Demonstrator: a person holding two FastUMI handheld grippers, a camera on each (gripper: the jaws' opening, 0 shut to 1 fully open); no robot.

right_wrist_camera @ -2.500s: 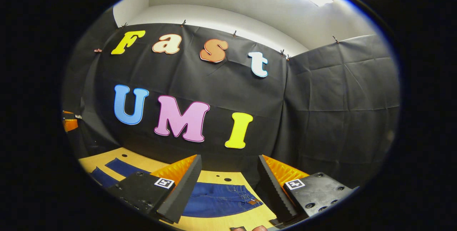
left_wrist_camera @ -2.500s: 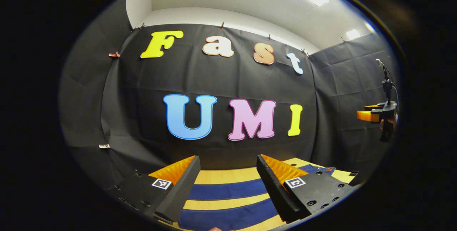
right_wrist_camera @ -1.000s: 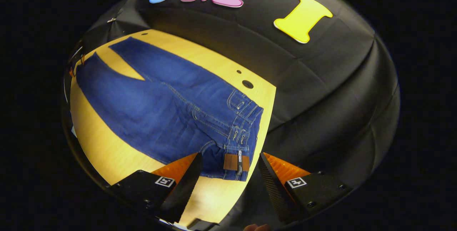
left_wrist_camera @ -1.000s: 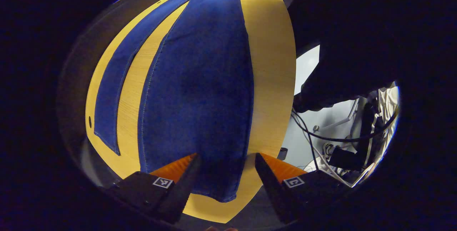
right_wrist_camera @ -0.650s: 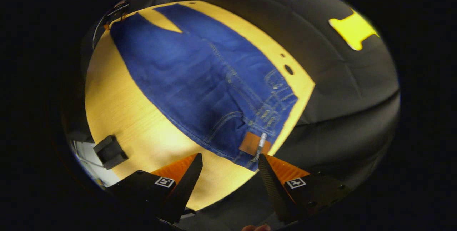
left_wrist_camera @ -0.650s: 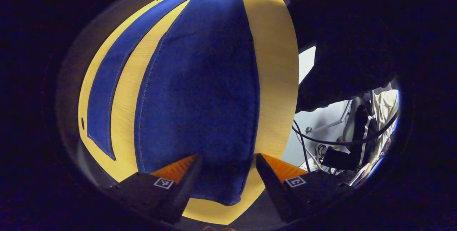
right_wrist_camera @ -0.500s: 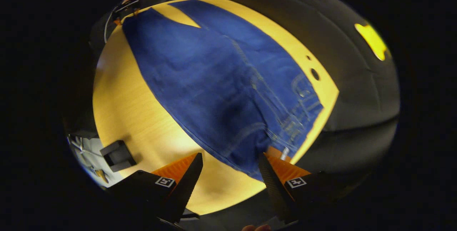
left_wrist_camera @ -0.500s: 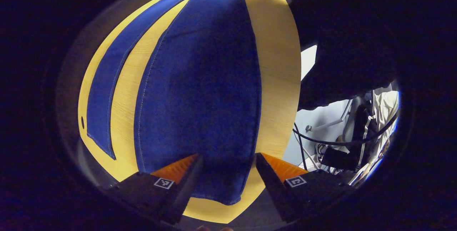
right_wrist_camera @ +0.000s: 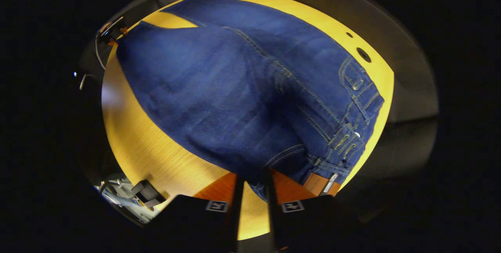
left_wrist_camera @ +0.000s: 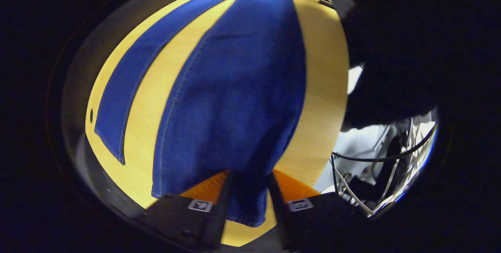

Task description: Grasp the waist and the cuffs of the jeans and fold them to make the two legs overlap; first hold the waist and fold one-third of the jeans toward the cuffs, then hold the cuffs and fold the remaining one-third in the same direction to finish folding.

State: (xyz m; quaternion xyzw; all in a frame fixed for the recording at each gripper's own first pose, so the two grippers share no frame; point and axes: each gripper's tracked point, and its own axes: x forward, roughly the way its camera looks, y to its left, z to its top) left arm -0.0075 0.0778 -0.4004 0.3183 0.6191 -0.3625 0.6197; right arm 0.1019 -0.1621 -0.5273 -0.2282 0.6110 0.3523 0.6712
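We see one pair of jeans [left_wrist_camera: 235, 88] spread on the surface [left_wrist_camera: 317, 100]; our left tool [left_wrist_camera: 247, 194] pinches one cuff, our right tool [right_wrist_camera: 252, 194] pinches the waist edge.

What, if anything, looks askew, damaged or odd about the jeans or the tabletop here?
Nothing stands out. The blue denim jeans lie flat on the yellow wooden table, legs apart, undamaged. The left gripper pinches the near cuff; the right gripper pinches the waist edge.
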